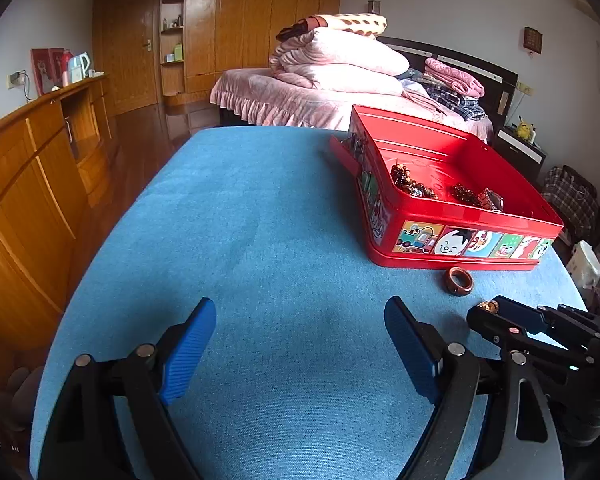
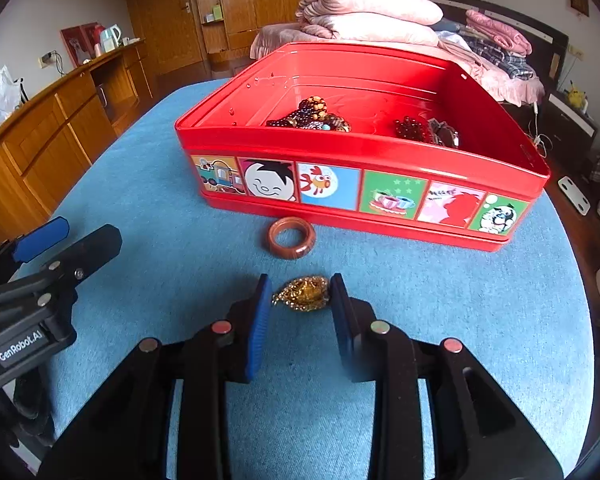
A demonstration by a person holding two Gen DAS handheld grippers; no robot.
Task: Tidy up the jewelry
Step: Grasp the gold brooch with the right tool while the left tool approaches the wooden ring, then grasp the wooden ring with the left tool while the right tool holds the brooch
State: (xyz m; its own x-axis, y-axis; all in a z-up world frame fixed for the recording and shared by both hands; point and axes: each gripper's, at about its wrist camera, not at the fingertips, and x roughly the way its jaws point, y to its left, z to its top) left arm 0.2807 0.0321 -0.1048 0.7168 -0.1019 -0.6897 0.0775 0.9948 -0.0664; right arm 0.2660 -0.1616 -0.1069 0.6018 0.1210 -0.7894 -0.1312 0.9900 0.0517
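Observation:
A small heap of gold chain jewellery (image 2: 302, 294) lies on the blue tablecloth (image 2: 160, 200), and my right gripper (image 2: 300, 278) is shut on it, a blue pad touching each side. Just beyond it a brown ring (image 2: 291, 238) lies flat in front of the red tin box (image 2: 340, 140). Inside the open box are several bead bracelets (image 2: 312, 116) and a darker piece at the right. My left gripper (image 1: 300, 302) stands open over bare cloth with nothing between its fingers. From the left wrist view, the right gripper (image 1: 496, 308) sits low right, near the ring (image 1: 459, 281).
The box (image 1: 460, 216) has cartoon pictures along its front wall and sits at the table's far right. Behind the table stand a bed with folded pink quilts (image 1: 340, 64), a wooden sideboard (image 1: 40, 152) on the left and a wardrobe at the back.

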